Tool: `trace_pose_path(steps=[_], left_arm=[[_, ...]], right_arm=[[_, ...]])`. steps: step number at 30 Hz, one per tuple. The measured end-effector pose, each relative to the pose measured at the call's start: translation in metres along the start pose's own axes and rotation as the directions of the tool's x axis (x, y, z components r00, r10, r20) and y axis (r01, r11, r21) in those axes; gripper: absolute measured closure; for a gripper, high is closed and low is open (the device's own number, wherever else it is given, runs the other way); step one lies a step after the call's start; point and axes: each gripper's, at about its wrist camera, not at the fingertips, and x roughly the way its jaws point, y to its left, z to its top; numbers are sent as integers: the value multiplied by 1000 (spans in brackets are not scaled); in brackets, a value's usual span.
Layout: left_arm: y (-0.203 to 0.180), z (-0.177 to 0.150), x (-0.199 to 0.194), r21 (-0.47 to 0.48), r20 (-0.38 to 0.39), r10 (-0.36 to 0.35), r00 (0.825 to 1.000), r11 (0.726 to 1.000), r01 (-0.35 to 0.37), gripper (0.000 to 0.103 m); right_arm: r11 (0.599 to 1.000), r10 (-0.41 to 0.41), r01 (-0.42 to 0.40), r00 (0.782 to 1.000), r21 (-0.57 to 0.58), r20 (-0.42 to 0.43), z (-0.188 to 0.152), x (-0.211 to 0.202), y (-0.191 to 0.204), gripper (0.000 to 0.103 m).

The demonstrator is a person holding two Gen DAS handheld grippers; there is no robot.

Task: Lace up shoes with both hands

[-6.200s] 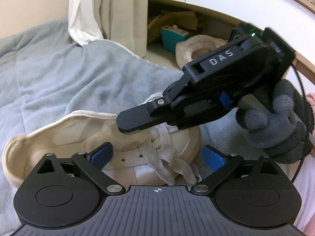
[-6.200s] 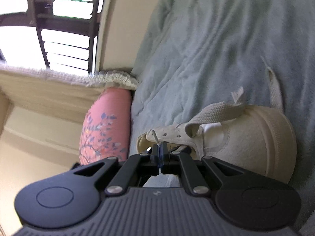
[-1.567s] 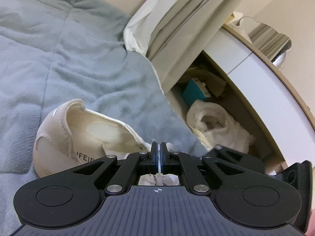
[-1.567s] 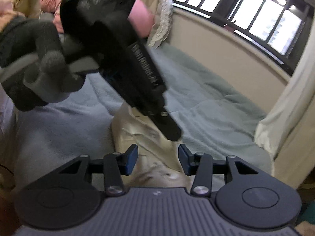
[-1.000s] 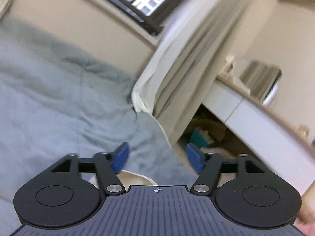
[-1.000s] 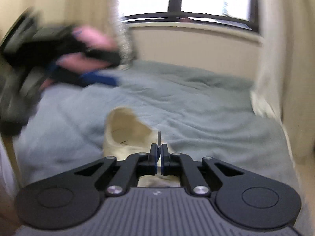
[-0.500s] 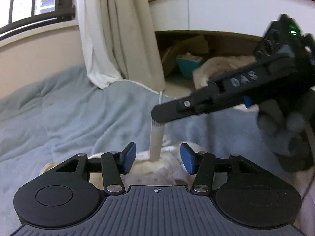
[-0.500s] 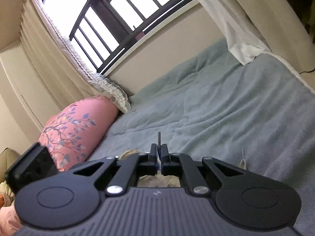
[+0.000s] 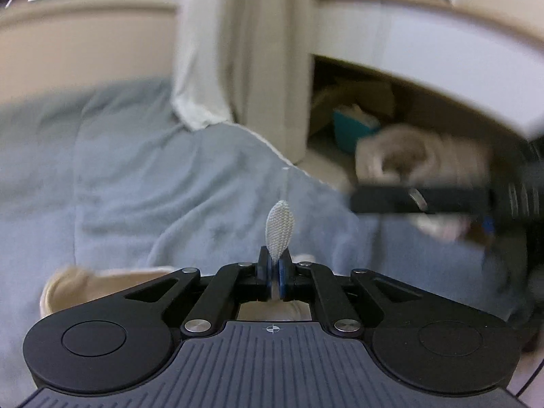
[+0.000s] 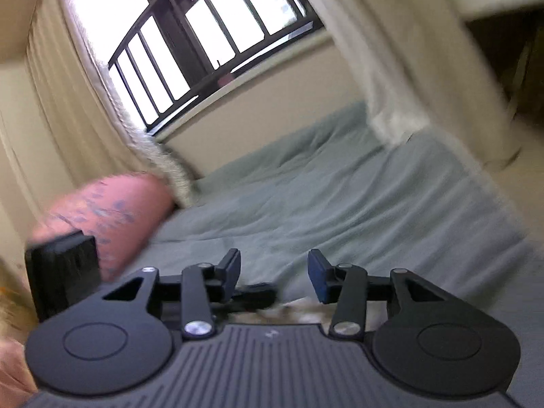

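Left tool is clamped tight on the lace, tip poking up at 12 o'clock, with the shoe on the bed just below at 7. Right tool hangs wide open, holding nothing, so a hard tug could slip the short end out or drag the shoe

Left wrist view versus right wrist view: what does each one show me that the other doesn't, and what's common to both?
Only the left wrist view shows the left gripper shut on the lace, which sticks up between its pads, the cream shoe below it, and the right gripper blurred off to the right. Only the right wrist view shows the right gripper's pads apart with nothing between them, the barred window and the pink pillow. Both show the grey-blue blanket and the pale curtain.
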Motion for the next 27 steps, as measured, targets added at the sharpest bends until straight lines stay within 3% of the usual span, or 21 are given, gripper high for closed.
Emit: trace_pose_path(steps=[3, 6, 8, 9, 12, 14, 18, 20, 21, 25, 27], left_arm=[[28, 2, 2, -201, -7, -57, 998, 978, 55, 98], [48, -1, 6, -354, -1, -123, 992, 928, 114, 98], [54, -2, 6, -402, 9, -144, 990, 905, 135, 98], [55, -2, 5, -408, 13, -147, 989, 902, 139, 98], [53, 1, 6, -403, 22, -158, 987, 902, 153, 98], [53, 2, 5, -407, 29, -171, 985, 898, 168, 98], [50, 3, 5, -393, 27, -170, 985, 905, 167, 98], [50, 3, 5, -392, 29, -172, 985, 904, 169, 98], [50, 3, 5, -390, 30, -168, 985, 906, 167, 98], [49, 7, -8, -346, 70, -126, 990, 927, 143, 90], [48, 10, -20, -314, 108, -85, 991, 942, 115, 85]], right_arm=[[971, -64, 51, 997, -234, -51, -14, 7, 29, 56], [886, -92, 52, 994, -460, -66, -31, 17, 62, 57], [839, -123, 73, 991, -539, -57, -39, 26, 75, 58], [833, -139, 85, 988, -546, -59, -41, 32, 77, 61], [858, -146, 85, 986, -506, -82, -42, 45, 75, 70], [870, -135, 77, 987, -488, -85, -43, 49, 74, 70], [847, -147, 90, 987, -525, -70, -47, 64, 81, 71], [860, -138, 85, 988, -502, -70, -46, 65, 80, 99], [871, -131, 81, 989, -484, -72, -45, 66, 79, 99], [982, -43, 19, 991, -186, -128, -31, 66, 47, 100], [999, 32, -27, 990, 37, -141, -28, 67, 22, 102]])
